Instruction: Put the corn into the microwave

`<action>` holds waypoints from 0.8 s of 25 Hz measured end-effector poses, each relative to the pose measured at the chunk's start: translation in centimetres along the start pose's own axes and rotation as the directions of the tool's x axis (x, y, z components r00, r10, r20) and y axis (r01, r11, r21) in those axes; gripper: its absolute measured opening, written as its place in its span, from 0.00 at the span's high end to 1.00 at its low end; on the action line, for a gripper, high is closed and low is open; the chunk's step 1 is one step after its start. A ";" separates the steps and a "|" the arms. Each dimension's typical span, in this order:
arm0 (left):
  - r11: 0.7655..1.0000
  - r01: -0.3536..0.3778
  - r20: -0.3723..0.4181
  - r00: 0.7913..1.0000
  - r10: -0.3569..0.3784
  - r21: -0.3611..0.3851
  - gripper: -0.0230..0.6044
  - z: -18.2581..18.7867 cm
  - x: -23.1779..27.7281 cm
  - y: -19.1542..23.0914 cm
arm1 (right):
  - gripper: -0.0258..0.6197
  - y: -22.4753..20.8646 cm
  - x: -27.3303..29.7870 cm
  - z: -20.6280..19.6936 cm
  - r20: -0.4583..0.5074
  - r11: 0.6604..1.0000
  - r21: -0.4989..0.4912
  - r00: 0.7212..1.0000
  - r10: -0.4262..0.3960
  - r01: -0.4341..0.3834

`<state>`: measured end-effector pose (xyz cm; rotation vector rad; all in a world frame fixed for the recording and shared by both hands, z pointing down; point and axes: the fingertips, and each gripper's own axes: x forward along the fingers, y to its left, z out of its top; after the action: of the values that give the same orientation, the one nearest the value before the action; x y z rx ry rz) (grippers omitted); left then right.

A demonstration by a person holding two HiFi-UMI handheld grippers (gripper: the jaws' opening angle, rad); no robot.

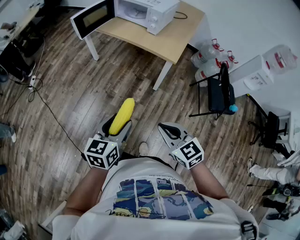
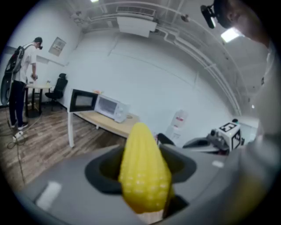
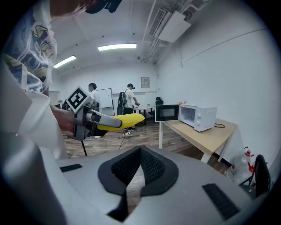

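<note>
A yellow corn cob (image 1: 123,114) sticks forward out of my left gripper (image 1: 117,127), which is shut on its lower end above the wooden floor. In the left gripper view the corn (image 2: 142,171) fills the space between the jaws. My right gripper (image 1: 168,130) is beside it on the right, shut with nothing in it; its pads meet at the tip (image 3: 140,151). The white microwave (image 1: 146,10) stands on a light wooden table (image 1: 176,40) well ahead, its door (image 1: 92,18) swung open to the left. The right gripper view also shows the corn (image 3: 127,120) and the microwave (image 3: 197,116).
Large water bottles (image 1: 210,58) and a black folding stand (image 1: 216,91) are right of the table by the white wall. A cable (image 1: 47,108) runs over the floor at the left. Two people (image 3: 127,103) stand at desks at the far end of the room.
</note>
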<state>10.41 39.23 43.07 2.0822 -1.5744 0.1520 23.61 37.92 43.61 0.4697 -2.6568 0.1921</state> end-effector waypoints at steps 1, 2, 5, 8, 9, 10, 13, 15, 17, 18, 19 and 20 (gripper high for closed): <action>1.000 -0.002 -0.002 1.000 0.002 -0.005 0.56 -0.1 0.7 -1.0 | 0.95 -0.9 -1.0 -0.4 -0.002 1.000 0.001 1.000 -0.003 0.003; 1.000 -0.004 -0.005 1.000 0.004 -0.008 0.56 -0.3 1.4 -2.0 | 0.95 -1.8 -1.9 -0.9 -0.004 1.000 0.004 1.000 -0.007 0.007; 1.000 -0.011 -0.021 1.000 0.011 0.009 0.56 -0.1 3.3 -4.1 | 0.95 -4.5 -3.5 -1.9 0.001 1.000 0.022 1.000 -0.017 0.017; 0.999 -0.023 -0.045 0.999 0.024 0.032 0.56 0.3 4.2 -4.7 | 0.95 -5.8 -3.3 -2.1 0.021 0.999 0.049 1.000 -0.018 0.017; 0.999 -0.027 -0.054 0.998 0.029 0.039 0.56 0.3 4.4 -4.6 | 0.95 -5.9 -3.1 -1.9 0.030 0.998 0.054 0.999 -0.015 0.013; 0.998 -0.031 -0.063 0.997 0.034 0.047 0.56 0.4 4.7 -4.4 | 0.95 -6.2 -2.8 -1.6 0.039 0.998 0.057 0.999 -0.012 0.010; 0.997 -0.025 -0.092 0.995 0.031 0.068 0.56 0.6 7.3 -3.9 | 0.95 -7.7 -2.2 -1.3 0.049 0.996 0.090 0.999 -0.005 0.000; 0.998 -0.003 -0.106 0.994 0.010 0.064 0.56 0.9 9.6 -4.1 | 0.95 -9.4 -2.2 -1.6 0.041 0.993 0.121 0.999 -0.013 0.008; 0.998 0.023 -0.113 0.993 -0.016 0.064 0.56 1.6 11.9 -4.0 | 0.94 -11.2 -2.2 -1.7 0.035 0.989 0.141 0.999 -0.037 0.032; 0.997 0.035 -0.113 0.993 -0.027 0.067 0.56 2.2 13.0 -3.9 | 0.94 -12.1 -2.0 -1.5 0.032 0.988 0.145 0.998 -0.049 0.044; 0.997 0.044 -0.110 0.993 -0.037 0.071 0.56 2.9 14.1 -3.6 | 0.92 -13.0 -1.8 -1.2 0.029 0.988 0.146 0.998 -0.057 0.053; 0.996 0.052 -0.104 0.994 -0.045 0.073 0.56 3.6 15.2 -3.3 | 0.89 -13.9 -1.4 -0.9 0.024 0.988 0.142 0.998 -0.061 0.057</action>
<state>17.48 25.03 44.78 2.1328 -1.4769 0.3008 30.14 25.55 44.63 0.6004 -2.6639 0.3600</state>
